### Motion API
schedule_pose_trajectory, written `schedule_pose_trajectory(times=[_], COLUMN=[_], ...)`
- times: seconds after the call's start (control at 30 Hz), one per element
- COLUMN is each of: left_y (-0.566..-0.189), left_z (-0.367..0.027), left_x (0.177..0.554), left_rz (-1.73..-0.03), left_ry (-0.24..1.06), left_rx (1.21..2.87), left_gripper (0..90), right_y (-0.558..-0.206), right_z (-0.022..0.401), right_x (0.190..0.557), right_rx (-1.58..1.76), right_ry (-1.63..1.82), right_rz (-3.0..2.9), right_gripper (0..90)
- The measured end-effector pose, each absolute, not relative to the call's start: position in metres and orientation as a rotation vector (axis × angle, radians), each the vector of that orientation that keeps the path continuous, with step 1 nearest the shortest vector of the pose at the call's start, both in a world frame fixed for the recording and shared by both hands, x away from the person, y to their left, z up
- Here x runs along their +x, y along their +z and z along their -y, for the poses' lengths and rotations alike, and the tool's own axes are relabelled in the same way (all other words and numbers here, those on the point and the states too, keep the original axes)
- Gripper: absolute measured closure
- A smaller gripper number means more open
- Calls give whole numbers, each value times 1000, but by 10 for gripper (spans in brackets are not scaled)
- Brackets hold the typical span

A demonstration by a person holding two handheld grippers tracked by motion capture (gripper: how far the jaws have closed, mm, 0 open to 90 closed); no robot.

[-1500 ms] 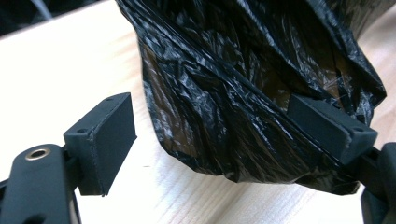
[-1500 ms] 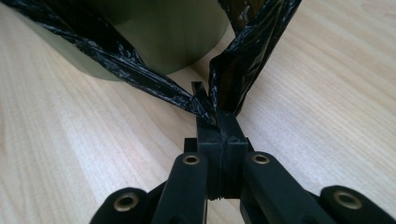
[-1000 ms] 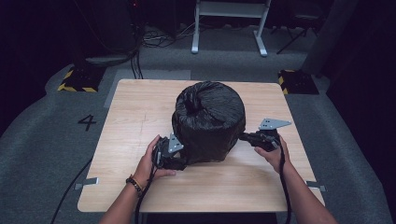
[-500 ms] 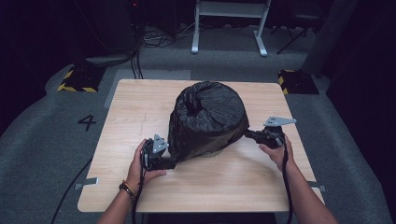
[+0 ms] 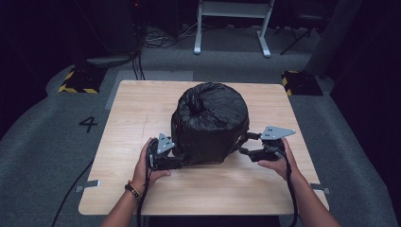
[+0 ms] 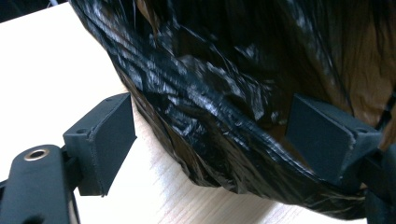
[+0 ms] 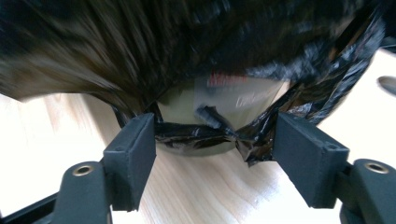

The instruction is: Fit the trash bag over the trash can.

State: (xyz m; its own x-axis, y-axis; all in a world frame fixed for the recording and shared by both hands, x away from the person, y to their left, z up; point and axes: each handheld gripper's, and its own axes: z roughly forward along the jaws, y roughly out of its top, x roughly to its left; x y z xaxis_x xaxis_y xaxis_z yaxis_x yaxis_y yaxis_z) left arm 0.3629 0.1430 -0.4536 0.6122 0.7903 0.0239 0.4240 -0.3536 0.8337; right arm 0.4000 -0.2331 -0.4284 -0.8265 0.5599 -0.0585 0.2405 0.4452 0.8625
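The right gripper point(image 5: 242, 143) has just been opening its jaws; they stand wide, with a twisted strand of black plastic stretched between them, the pads not pressing it. The left gripper point(image 5: 176, 156) also stands wide, its jaws on either side of the lower bulge of the one black bin bag point(image 5: 210, 120), pads apart from the film. The bag sits knotted on top at the middle of the wooden table point(image 5: 132, 109), between the two grippers. A "4" point(image 5: 88, 124) marks the floor.

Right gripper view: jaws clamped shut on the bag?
No, the right gripper stands open, its pads apart with a twisted strip of the black bag loose between them.
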Motion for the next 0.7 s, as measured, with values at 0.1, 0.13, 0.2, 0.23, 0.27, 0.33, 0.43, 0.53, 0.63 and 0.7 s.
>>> schedule_pose_trajectory(times=[0.1, 0.13, 0.2, 0.23, 0.27, 0.33, 0.43, 0.53, 0.63, 0.7], left_y=[-451, -449, -446, -445, -444, -444, -447, -449, -447, -446], left_z=[-143, -142, -142, -142, -142, -145, -150, -155, -159, -162], left_x=[365, 365, 366, 364, 363, 361, 358, 352, 345, 341], left_rz=[-967, -975, -966, -960, -957, -946, -957, -941, -914, -888], left_ry=[547, 552, 563, 581, 586, 591, 594, 597, 598, 583], left_rx=[1972, 1971, 1979, 1980, 1981, 1989, 1996, 2003, 2003, 2015], left_gripper=[165, 165, 164, 164, 162, 161, 160, 160, 160, 160], right_y=[-424, -423, -421, -421, -421, -420, -418, -414, -410, -405], right_z=[231, 231, 227, 226, 226, 228, 235, 242, 251, 257], right_x=[392, 390, 386, 386, 386, 386, 386, 384, 383, 382], right_rx=[650, 646, 633, 628, 632, 644, 662, 655, 653, 668], right_ry=[1394, 1413, 1422, 1422, 1425, 1441, 1476, 1502, 1531, 1542], right_rz=[-2350, -2351, -2356, -2360, -2359, -2350, -2329, -2324, -2309, -2290], right_gripper=[288, 286, 286, 287, 287, 285, 273, 239, 217, 225])
